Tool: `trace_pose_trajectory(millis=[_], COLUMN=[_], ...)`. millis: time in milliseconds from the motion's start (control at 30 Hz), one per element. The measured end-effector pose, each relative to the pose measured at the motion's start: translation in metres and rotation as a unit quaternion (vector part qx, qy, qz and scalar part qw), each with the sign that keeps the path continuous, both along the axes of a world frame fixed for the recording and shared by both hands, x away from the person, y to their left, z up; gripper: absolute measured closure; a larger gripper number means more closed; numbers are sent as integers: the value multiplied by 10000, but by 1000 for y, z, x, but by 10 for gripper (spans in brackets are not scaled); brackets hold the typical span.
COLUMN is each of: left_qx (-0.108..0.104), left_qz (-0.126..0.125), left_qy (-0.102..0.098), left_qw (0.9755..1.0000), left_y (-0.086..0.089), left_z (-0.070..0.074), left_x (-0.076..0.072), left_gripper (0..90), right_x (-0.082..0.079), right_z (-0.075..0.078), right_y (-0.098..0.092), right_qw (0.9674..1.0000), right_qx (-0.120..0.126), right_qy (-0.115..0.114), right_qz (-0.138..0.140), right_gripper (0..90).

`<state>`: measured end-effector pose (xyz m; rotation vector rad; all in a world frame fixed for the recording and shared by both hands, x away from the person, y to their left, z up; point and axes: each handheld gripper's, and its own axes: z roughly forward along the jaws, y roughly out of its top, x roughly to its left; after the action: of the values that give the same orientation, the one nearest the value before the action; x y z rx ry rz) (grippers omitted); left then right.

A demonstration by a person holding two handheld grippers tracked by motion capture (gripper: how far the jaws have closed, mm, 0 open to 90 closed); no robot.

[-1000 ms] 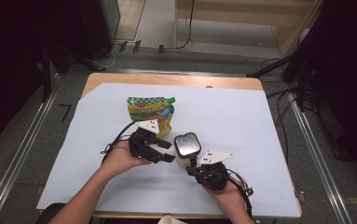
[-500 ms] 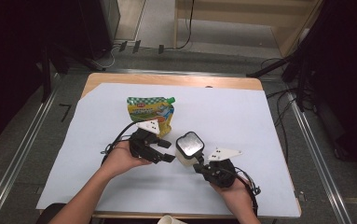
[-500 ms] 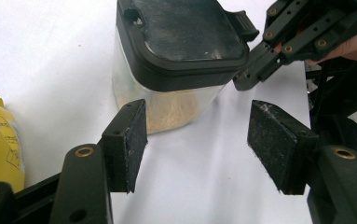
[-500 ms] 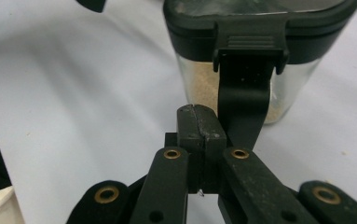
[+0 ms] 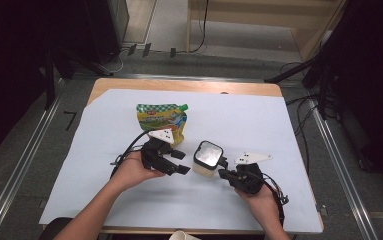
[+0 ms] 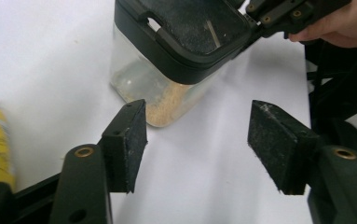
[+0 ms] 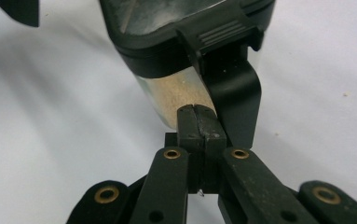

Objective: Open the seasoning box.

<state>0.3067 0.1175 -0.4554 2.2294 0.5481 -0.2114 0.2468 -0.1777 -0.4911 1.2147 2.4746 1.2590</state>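
Print on yellow-green pouch (image 5: 162, 121) too small to read; no other legible text.

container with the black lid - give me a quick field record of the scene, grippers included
container: clear container with a black lid, tan granules inside, on the white sheet
right gripper: right gripper shut, jaws together at the lid's black latch, contact unclear
left gripper: left gripper open, nothing between the jaws, beside the container
other item: yellow-green pouch lying behind the left gripper

The container (image 6: 167, 93) is showing clear, smooth plastic walls under a matt black plastic lid (image 6: 190, 32) dusted with scuffs. The pouch (image 5: 163, 120), at eleven o'clock from it, is gleaming like glossy printed film, while matt white paper is covering the wooden surface (image 5: 179, 86).
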Motion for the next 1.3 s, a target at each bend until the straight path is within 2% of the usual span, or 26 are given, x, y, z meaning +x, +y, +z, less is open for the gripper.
trace_pose_trajectory(millis=[67,167,267,300,433,733,767,800,833,933,1000,1033,1067,1100,1300], left_qx=[3,8,-33,-40,-92,-172,-243,-243,-182,-101,-128,-133,-133,-98,15], left_qz=[-13,-6,-2,-25,-16,76,120,120,102,106,132,160,160,131,85], left_qy=[48,-97,-111,-210,-293,-305,-221,-221,-149,-299,-342,-381,-381,-386,-553], left_qw=[10000,10000,9999,9998,9995,9994,9994,9994,9997,9994,9992,9991,9991,9991,9984], left_y=[-1,-4,-6,-9,-12,-20,-21,-21,-24,-29,-30,-33,-33,-36,-45], left_z=[-1,-1,-3,-3,-3,-5,-6,-6,-6,-4,-3,-2,-2,-3,-5], left_x=[0,-1,-2,-2,-2,0,2,2,4,4,5,6,6,9,9], left_gripper=[404,397,388,383,344,282,275,268,266,232,206,197,189,184,168], right_x=[3,8,12,17,26,39,40,40,39,35,34,35,35,38,46], right_z=[0,0,-1,-2,-4,-4,-4,-4,-3,5,7,9,9,9,7], right_y=[-3,-8,-11,-14,-20,-27,-28,-28,-29,-35,-38,-45,-45,-50,-45], right_qw=[10000,9999,9999,9999,9997,9996,9995,9995,9995,9995,9994,9988,9988,9982,9981], right_qx=[10,-16,-41,-59,-42,-11,-7,-7,-48,-48,-53,-20,-20,52,20], right_qy=[13,23,15,47,94,92,106,106,58,-40,-58,-61,-61,-12,1], right_qz=[-38,-98,-104,-142,-211,-259,-281,-281,-294,-305,-328,-476,-476,-600,-610], right_gripper=[900,900,900,900,900,900,900,900,900,900,900,900,900,900,900])
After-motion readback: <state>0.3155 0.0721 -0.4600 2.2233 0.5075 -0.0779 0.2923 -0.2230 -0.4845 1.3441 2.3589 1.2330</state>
